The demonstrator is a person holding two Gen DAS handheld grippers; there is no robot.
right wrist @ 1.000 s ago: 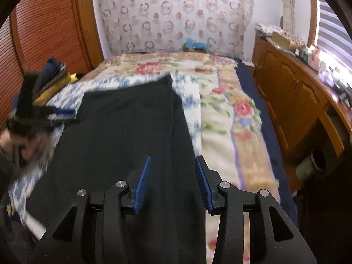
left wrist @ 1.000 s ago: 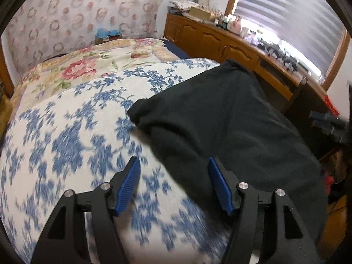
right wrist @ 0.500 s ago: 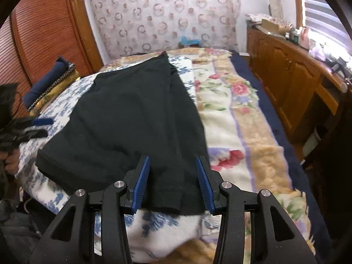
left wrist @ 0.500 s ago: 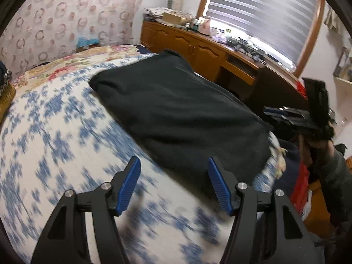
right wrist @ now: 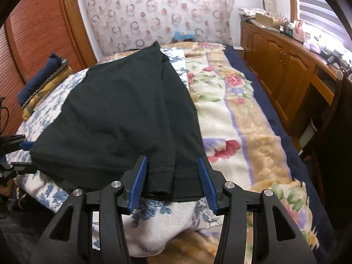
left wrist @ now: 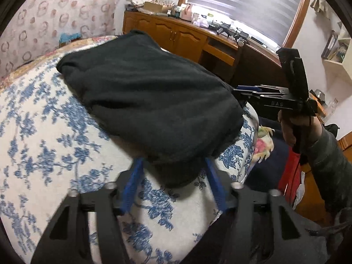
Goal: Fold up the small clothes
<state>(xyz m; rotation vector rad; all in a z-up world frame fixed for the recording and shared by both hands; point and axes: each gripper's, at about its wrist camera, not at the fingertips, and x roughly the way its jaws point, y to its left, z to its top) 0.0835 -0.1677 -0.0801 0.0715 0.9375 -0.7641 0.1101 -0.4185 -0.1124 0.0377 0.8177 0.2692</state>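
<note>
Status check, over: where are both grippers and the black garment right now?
Left gripper jaws just closing, astride near corner of black garment, no clamp visible. Right gripper jaws just opening, straddling its hem. Garment flat on blue-flowered blanket. Nothing in the way.

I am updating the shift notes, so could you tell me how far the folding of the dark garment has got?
Done: the garment lies flat on the bed, one side folded in lengthwise. In hand: both grippers are at its near hem, the left gripper closing around one corner and the right gripper opening around the other; neither grips yet. Left: the crosswise folds.
</note>
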